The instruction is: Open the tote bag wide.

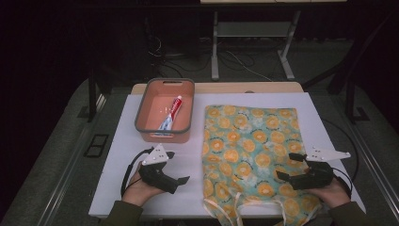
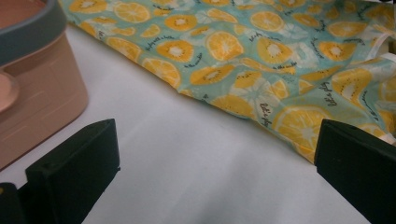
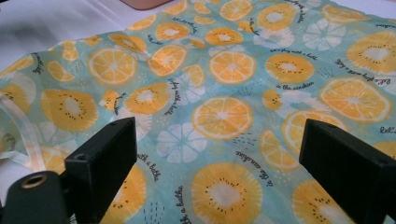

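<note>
Left tongs [image 1: 176,167]: held in the person's left hand [image 1: 137,189] at the near left, over bare white tabletop [image 1: 117,141]; jaws spread wide, nothing between them.
Right tongs [image 1: 289,165]: held in the person's right hand [image 1: 331,192] at the near right, over the near right part of the cloth bag; jaws spread wide, pinching nothing. Whether they touch the cloth I cannot tell.
Cloth bag: a flat teal fabric bag printed with orange slices [image 1: 247,150] lies on the right half of the tabletop, its pale straps [image 1: 237,214] hanging off the near edge.
Bin: a salmon-pink plastic tub with a grey rim [image 1: 141,115] stands at the far left, just left of the bag.
Toothpaste: a white, red and blue tube [image 1: 171,114] lies inside the tub.
Left gripper view: bag edge [image 2: 224,88] ahead, tub wall [image 2: 42,107] at left.
</note>
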